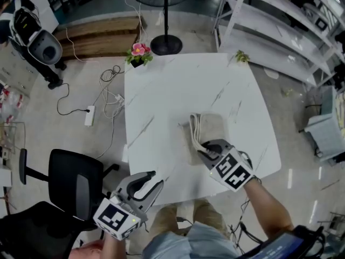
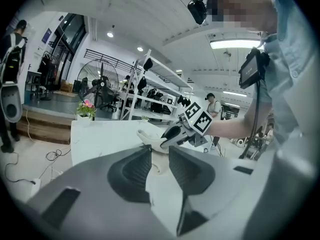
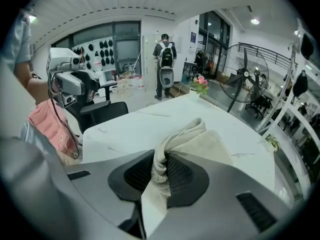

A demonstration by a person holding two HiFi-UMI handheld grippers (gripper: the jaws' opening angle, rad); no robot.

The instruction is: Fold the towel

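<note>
A beige towel point(image 1: 207, 131) lies folded on the white marble table point(image 1: 161, 101), right of its middle. My right gripper point(image 1: 207, 150) is shut on the towel's near edge, and a bunched fold point(image 3: 175, 139) rises from between its jaws in the right gripper view. My left gripper point(image 1: 153, 178) hangs at the table's near edge, left of the towel, jaws a little apart with nothing between them. From the left gripper view the towel point(image 2: 150, 140) and the right gripper point(image 2: 172, 134) show across the tabletop.
A pot of pink flowers point(image 1: 139, 53) stands at the table's far left corner, with a fan stand point(image 1: 166, 43) behind it. A black office chair point(image 1: 75, 185) is left of me. White shelving point(image 1: 280, 31) runs along the far right.
</note>
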